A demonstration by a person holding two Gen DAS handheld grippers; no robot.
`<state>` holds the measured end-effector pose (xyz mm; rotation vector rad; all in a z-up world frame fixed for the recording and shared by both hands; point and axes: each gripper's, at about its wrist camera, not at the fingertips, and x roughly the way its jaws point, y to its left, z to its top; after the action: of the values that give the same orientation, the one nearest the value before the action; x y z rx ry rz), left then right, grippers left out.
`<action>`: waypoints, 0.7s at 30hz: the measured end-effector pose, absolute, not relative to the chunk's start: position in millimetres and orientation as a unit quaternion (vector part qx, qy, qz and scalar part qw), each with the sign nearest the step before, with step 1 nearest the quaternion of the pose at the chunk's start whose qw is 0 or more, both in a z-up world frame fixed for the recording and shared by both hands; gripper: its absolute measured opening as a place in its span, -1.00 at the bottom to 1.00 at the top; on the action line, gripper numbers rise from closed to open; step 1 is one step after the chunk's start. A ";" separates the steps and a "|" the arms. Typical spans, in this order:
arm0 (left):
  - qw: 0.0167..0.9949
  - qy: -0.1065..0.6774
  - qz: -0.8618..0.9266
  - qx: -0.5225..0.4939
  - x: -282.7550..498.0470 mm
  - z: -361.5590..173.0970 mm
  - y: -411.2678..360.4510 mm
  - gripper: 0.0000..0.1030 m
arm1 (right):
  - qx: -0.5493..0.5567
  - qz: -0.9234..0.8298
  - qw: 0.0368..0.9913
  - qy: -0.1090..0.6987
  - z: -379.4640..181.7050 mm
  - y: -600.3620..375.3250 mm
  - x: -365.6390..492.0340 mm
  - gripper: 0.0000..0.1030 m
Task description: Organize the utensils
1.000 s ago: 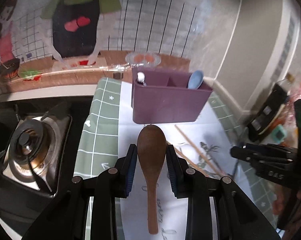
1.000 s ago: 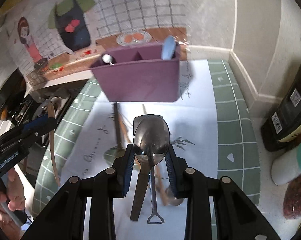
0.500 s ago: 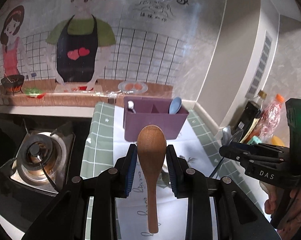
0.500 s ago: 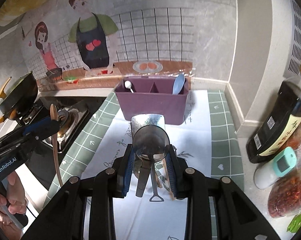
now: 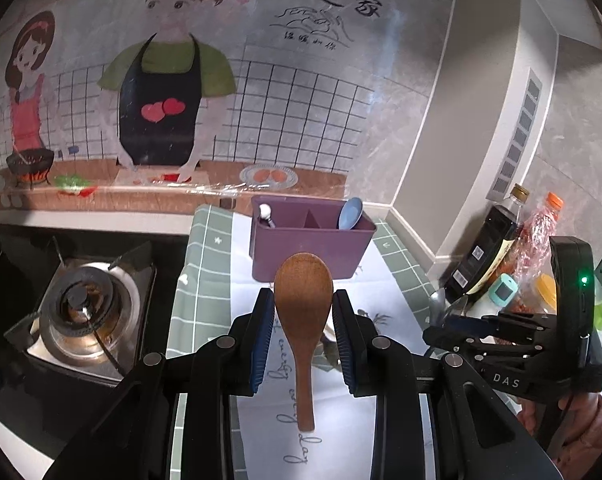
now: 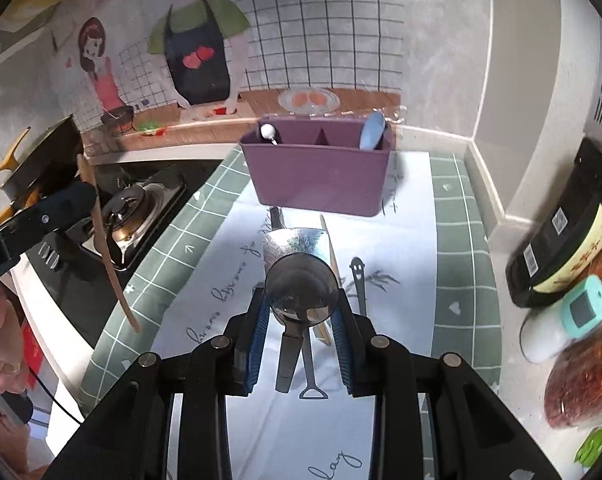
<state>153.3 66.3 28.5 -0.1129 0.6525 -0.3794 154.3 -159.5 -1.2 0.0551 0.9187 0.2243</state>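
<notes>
My left gripper (image 5: 303,308) is shut on a brown wooden spoon (image 5: 303,288), bowl forward, held above the mat. It also shows at the left of the right wrist view, with the spoon (image 6: 105,248) hanging down. My right gripper (image 6: 301,312) is shut on a metal spoon (image 6: 301,288) together with a flat metal spatula (image 6: 293,240). A purple divided utensil holder (image 5: 309,244) (image 6: 319,176) stands at the back of the mat; it holds a blue spoon (image 6: 372,131) on the right and a white-tipped utensil (image 6: 268,132) on the left.
A gas stove (image 5: 81,312) lies to the left. Wooden chopsticks (image 6: 328,256) and a black-handled utensil (image 6: 359,284) lie on the white and green mat (image 6: 453,264). A dark sauce bottle (image 6: 569,232), a thermometer (image 6: 565,320) and food bags stand at the right wall.
Both grippers have risen and pulled back from the holder with their utensils; the right gripper has since come nearer to the holder again.
</notes>
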 end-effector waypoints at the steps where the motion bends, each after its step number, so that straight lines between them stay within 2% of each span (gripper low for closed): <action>1: 0.927 0.320 -0.185 -0.057 153.8 27.1 67.1 -0.40 | 0.024 0.107 0.890 0.442 -1.8 -159.9 153.9 -0.45; 12: 0.920 0.338 -0.187 -0.068 158.9 18.4 67.1 -0.40 | -0.018 0.102 0.891 0.443 -9.7 -153.3 150.6 -0.42; 13: 0.920 0.338 -0.188 -0.068 159.1 18.5 66.9 -0.40 | -0.019 0.102 0.891 0.442 -9.9 -153.2 150.7 -0.49; 14: 0.919 0.339 -0.188 -0.067 159.6 18.3 66.4 -0.40 | -0.019 0.101 0.892 0.439 -9.6 -153.4 150.5 -0.74; 15: 0.919 0.340 -0.189 -0.066 159.8 17.8 65.8 -0.40 | -0.020 0.099 0.894 0.436 -8.9 -153.6 150.0 -0.83; 21: 0.918 0.341 -0.189 -0.067 160.5 16.6 64.7 -0.40 | -0.019 0.097 0.895 0.436 -5.9 -155.7 152.0 -0.85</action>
<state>160.5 64.7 16.6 -0.1383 0.7015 -0.3878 152.0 -155.7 -5.9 -0.0396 0.9031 0.2007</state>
